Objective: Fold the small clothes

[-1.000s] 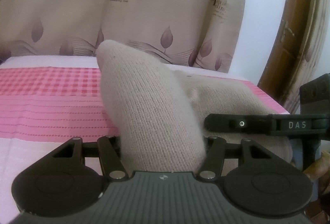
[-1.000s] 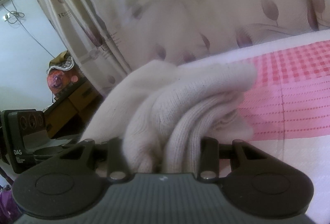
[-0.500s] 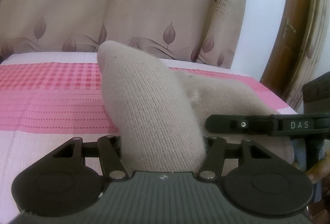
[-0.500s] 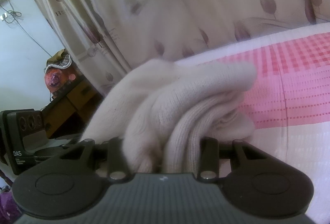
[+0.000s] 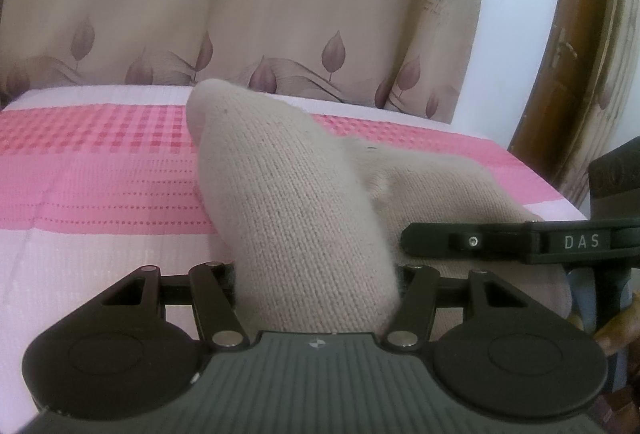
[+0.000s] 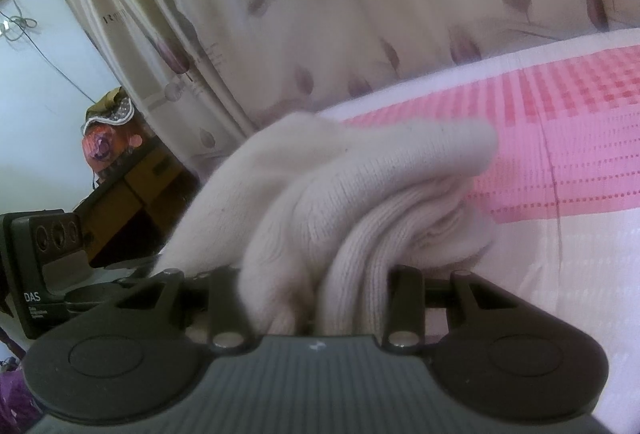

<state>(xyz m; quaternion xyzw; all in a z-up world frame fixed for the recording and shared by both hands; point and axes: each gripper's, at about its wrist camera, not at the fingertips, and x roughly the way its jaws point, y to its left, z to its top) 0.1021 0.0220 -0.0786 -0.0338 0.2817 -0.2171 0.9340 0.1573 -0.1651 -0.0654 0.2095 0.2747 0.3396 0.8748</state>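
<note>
Where the left wrist view looks along its own fingers, a beige knitted garment (image 5: 304, 202) fills the centre: fine, even stitches, soft and matte, drawn up into a rounded cone whose blunt tip rises above the bed (image 5: 100, 194). Its lower end is bunched in the left gripper (image 5: 318, 298), whose fingers are hidden under the wool; the black linkage bars press against the cloth on either side, so the fingers appear clenched on the garment, though the pads themselves cannot be seen. To the right in this view a second fold of the same knit slopes away toward the right gripper (image 5: 520, 240), seen side on as a flat black bar lettered DAS, with part of a hand (image 5: 618, 334) at the frame edge. From the right wrist view the garment (image 6: 360, 194) looks paler, cream-white, gathered into several thick rolled folds with a ribbed band nearest the camera; these folds are packed between the linkage bars of the right gripper (image 6: 316, 298), fingers closed on the cloth, pads again buried. The left gripper (image 6: 44, 274) shows at the left edge as a dark boxy body. Both ends held, the garment hangs just above the bed, its far folds near or touching the cover. That cover is woven in pale pink with a band of red-pink checks and dotted stripes. Behind hangs a beige curtain (image 5: 280, 14) printed with mauve leaves and lettering, falling in soft vertical pleats; a brown wooden door frame (image 5: 560, 54) curves at the right.
</note>
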